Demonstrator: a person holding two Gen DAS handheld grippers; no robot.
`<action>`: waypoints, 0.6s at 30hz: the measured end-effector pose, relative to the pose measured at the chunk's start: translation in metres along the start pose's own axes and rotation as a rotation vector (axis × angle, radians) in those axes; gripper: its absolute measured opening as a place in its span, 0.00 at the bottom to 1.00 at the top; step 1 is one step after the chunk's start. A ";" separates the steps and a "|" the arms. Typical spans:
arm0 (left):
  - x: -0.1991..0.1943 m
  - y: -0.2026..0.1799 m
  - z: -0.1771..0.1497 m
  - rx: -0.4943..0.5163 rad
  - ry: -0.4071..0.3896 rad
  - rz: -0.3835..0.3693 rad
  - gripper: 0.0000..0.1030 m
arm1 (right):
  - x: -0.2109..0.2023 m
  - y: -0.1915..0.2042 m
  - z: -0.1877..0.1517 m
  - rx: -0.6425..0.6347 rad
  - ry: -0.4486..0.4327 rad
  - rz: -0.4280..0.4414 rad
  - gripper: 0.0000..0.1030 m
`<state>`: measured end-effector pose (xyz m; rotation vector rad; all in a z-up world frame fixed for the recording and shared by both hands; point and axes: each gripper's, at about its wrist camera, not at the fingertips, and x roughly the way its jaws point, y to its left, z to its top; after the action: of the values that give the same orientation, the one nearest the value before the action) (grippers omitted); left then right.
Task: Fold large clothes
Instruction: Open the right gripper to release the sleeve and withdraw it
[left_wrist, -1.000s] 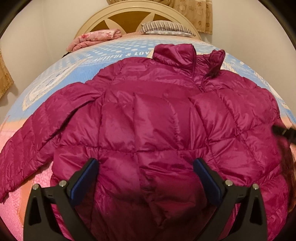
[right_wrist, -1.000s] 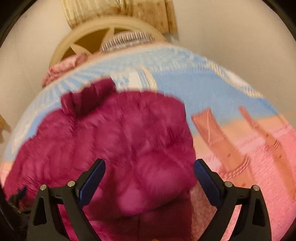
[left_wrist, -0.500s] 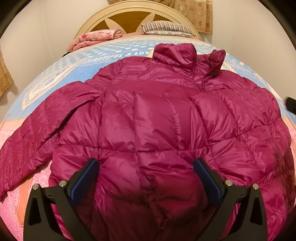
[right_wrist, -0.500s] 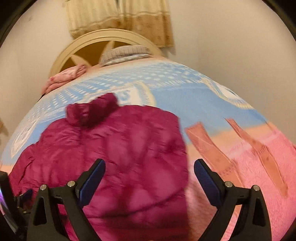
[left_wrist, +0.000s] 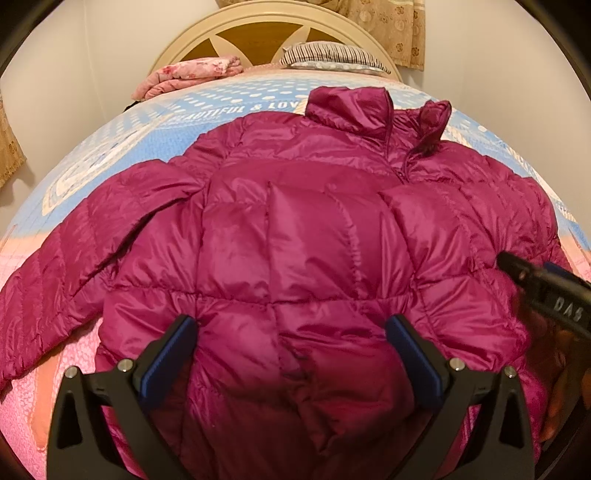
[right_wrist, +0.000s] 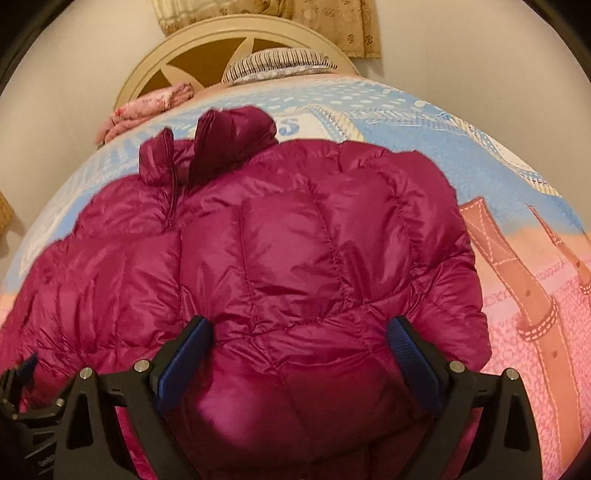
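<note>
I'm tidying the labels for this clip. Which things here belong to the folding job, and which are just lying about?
For the job: jacket, left gripper, right gripper.

Lying about: pink blanket, striped pillow, bedspread, headboard, curtain.

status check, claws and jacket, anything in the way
Left claw open, right claw open, both low over the hem. Magenta puffer jacket flat on bed, left sleeve out, right side tucked in. Nothing blocking.
</note>
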<state>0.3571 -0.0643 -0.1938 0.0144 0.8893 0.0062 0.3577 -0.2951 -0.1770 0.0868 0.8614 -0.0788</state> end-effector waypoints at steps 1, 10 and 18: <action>-0.001 0.001 0.000 -0.005 -0.003 -0.005 1.00 | 0.000 0.004 -0.002 -0.016 0.000 -0.013 0.94; -0.003 0.004 -0.001 -0.029 -0.005 -0.025 1.00 | 0.005 0.019 -0.005 -0.100 0.012 -0.112 0.96; -0.030 0.034 -0.008 -0.065 -0.004 -0.085 1.00 | 0.004 0.018 -0.005 -0.094 0.011 -0.105 0.96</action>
<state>0.3321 -0.0307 -0.1755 -0.0844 0.8850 -0.0439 0.3587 -0.2772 -0.1824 -0.0460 0.8792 -0.1361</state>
